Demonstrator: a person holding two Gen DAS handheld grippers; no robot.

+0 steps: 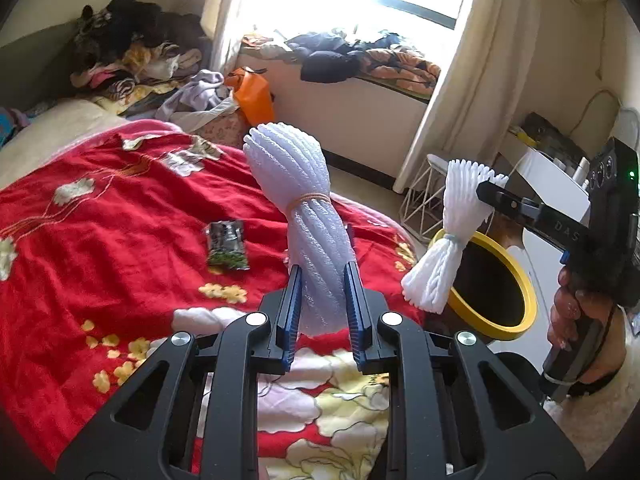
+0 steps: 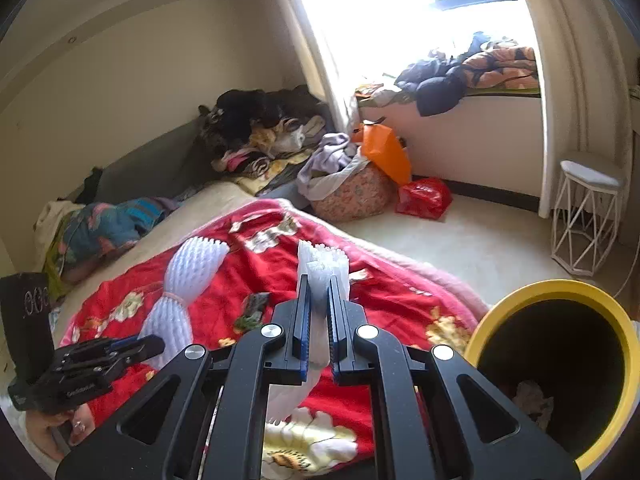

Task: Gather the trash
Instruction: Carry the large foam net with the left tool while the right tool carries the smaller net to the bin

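Note:
My left gripper (image 1: 324,276) is shut on the lower end of a white foam-net bundle (image 1: 292,176) tied with an orange rubber band, held upright over the red flowered blanket (image 1: 100,240). My right gripper (image 1: 482,194) is shut on a second white foam-net bundle (image 1: 460,216), which hangs just over the near rim of a yellow-rimmed black bin (image 1: 500,330). In the right wrist view that gripper (image 2: 319,284) pinches its bundle (image 2: 324,258); the bin (image 2: 560,286) stands to its lower right with crumpled scraps inside. The left gripper (image 2: 160,344) and its bundle (image 2: 180,292) show at the left. A green-black wrapper (image 1: 226,244) lies on the blanket.
A white wire stool (image 2: 584,216) stands by the curtain. An orange bag (image 2: 386,152), a red bag (image 2: 424,198) and a flowered laundry basket (image 2: 352,196) sit on the floor past the bed. Clothes are piled at the bed's far corner (image 2: 260,132) and on the window sill (image 2: 472,72).

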